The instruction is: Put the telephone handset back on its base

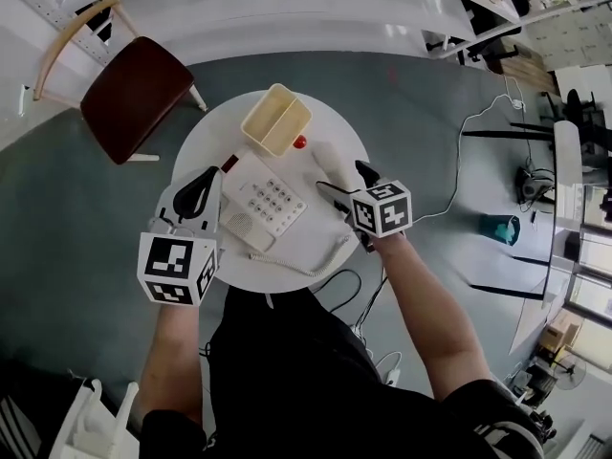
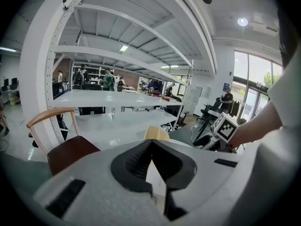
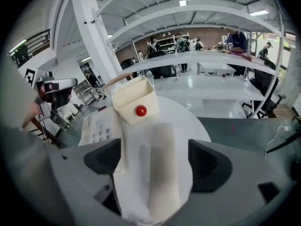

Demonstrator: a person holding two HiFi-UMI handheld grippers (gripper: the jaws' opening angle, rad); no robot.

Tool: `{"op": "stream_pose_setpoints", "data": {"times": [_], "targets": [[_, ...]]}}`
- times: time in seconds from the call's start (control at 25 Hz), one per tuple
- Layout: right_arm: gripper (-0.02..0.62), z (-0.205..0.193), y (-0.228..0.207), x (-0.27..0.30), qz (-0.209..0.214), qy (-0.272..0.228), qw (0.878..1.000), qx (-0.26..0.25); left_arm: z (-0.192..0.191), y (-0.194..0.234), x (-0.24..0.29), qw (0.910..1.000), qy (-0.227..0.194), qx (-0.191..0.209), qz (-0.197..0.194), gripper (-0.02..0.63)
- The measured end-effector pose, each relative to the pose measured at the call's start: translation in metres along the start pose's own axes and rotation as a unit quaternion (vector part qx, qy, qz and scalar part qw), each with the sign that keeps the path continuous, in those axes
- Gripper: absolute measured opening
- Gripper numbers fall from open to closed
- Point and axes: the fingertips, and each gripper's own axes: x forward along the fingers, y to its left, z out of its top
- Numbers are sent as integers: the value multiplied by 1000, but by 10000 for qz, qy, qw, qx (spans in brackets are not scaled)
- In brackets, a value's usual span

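Both forearms reach forward from the lower edge of the head view toward a round white table [image 1: 316, 229].

**Right gripper [image 1: 342, 182].** The right forearm comes in from the lower right, bare below a dark sleeve. The gripper is angled steeply down at the table top. Its jaws are spread wide. The white telephone handset [image 3: 162, 168] lies flat on the table between them, lengthwise along the gripper's line of sight. There is clear table surface on either side of it, and neither pad presses on it.

**Left gripper [image 1: 208, 182].** The left forearm extends straight ahead. The gripper sits over the left edge of the table, just beside the telephone base [image 1: 266, 202], and points only slightly downward. Its own view looks out across the room. Its jaws are pressed together at the tips with nothing between them.

**Task items.** The handset is off the base and lies to its right. A coiled cord [image 1: 306, 267] runs along the near edge of the table. The base keypad faces up.

**Other items.** A cream open box [image 1: 276, 119] stands at the far side of the table, and a small red ball [image 1: 299, 142] sits just beside it. A wooden chair with a dark red seat [image 1: 134, 96] stands on the floor beyond the table, to the left.
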Motion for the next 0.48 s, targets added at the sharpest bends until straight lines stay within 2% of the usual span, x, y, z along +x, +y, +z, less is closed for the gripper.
{"op": "stream_pose_setpoints", "data": {"times": [0.24,0.48], "targets": [[431,-22,-14,23,-165,561,9981,-197,-13,10,-1,9999,68,-115,88,9],[375,-36,-23,32,-239,989,9944,-286,-15,14,-5,9997,49,-167,154,9]]}}
